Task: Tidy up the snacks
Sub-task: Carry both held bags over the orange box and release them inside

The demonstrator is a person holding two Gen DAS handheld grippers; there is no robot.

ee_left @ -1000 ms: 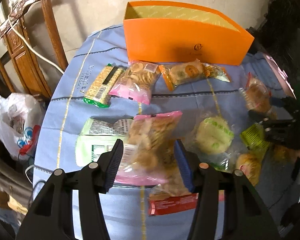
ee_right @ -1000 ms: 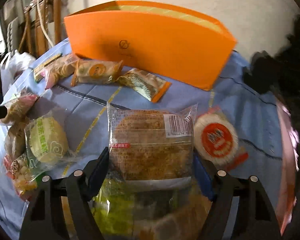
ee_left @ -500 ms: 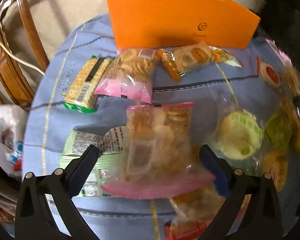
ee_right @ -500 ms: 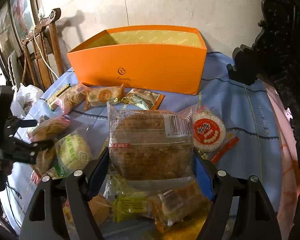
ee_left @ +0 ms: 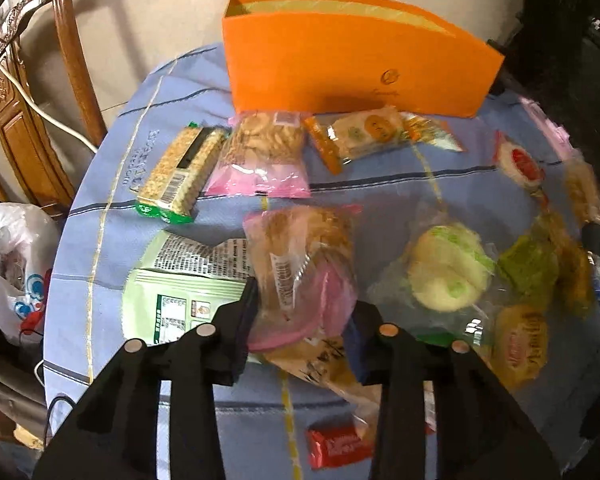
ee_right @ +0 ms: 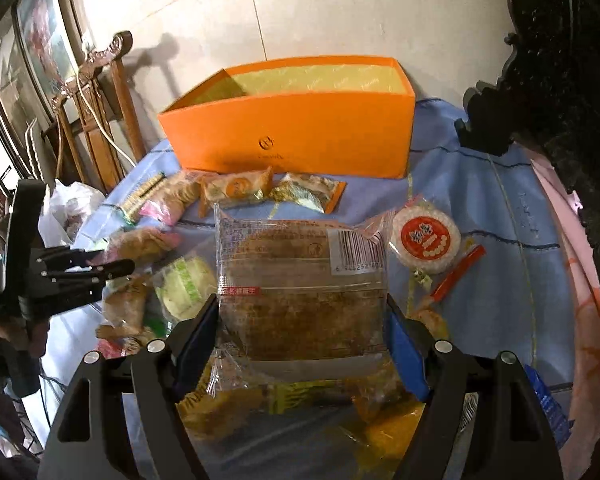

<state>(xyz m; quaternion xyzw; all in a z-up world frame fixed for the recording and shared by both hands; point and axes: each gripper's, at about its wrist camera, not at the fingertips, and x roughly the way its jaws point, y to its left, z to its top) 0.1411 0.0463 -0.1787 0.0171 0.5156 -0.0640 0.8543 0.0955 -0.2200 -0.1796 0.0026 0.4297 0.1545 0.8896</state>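
Glossy, crinkled clear plastic wraps the snack packets (ee_left: 300, 264), the orange box (ee_right: 300, 136) looks like smooth matt card, the blue tablecloth (ee_left: 112, 216) is woven cloth, and the chair (ee_left: 32, 120) is polished carved wood.

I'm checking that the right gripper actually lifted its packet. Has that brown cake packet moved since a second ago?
Yes. The brown cake packet rose off the snack pile; the orange box now shows its inside.
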